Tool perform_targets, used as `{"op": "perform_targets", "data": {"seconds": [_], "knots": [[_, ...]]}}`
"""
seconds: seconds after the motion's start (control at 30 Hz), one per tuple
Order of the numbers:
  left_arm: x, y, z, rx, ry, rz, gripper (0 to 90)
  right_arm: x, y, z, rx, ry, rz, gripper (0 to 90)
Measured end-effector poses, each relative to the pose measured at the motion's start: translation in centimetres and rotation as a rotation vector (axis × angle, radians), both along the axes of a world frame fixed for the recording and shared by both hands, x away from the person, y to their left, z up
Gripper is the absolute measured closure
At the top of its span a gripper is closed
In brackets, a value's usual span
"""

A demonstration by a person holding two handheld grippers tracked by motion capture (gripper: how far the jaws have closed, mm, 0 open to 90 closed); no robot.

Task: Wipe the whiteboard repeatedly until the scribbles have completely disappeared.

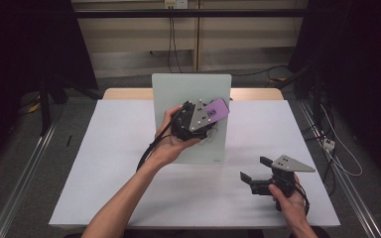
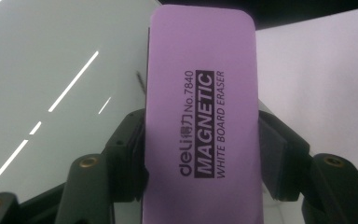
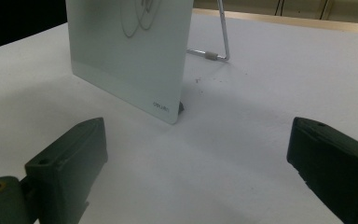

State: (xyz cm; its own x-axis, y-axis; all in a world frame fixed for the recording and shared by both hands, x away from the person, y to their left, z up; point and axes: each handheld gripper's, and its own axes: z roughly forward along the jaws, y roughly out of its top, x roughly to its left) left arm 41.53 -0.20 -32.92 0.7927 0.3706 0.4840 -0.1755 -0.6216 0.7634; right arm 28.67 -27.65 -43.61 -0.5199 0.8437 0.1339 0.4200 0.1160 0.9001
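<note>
Left gripper [image 1: 209, 115] jaws tight on purple eraser [image 1: 216, 110], against whiteboard [image 1: 178, 91].

The high view is looking forward and down from above the near edge, taking in the whole table [image 1: 129, 198] and the floor beyond. The left gripper view is sitting very close behind the eraser [image 2: 203, 121], facing the board [image 2: 65, 93]. The right gripper view is riding low over the table's right near part, looking left and far. All three are sharing the board [image 3: 126, 56] standing at the table's middle.
</note>
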Motion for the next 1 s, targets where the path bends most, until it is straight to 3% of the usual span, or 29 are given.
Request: {"op": "perform_targets", "data": {"seconds": [0.2,0.33,0.5,0.8,1.0], "knots": [[-0.5,-0.3,-1.2,0.032,0.022,-0.018,41.0,0.0,0.0,0.0,-0.003,-0.002,0.001,4.9],[-0.6,-0.5,-1.2,0.038,0.043,-0.013,41.1,0.0,0.0,0.0,-0.003,-0.003,0.001,4.9],[-0.3,-0.2,-0.2,0.037,0.045,0.006,41.1,0.0,0.0,0.0,-0.003,-0.003,0.004,4.9],[1.5,1.9,3.9,-0.079,0.032,0.081,41.1,0.0,0.0,0.0,-0.002,0.0,0.002,4.9],[1.4,1.5,3.6,-0.054,0.022,0.084,41.1,0.0,0.1,0.0,-0.001,0.0,0.005,4.8]]}}
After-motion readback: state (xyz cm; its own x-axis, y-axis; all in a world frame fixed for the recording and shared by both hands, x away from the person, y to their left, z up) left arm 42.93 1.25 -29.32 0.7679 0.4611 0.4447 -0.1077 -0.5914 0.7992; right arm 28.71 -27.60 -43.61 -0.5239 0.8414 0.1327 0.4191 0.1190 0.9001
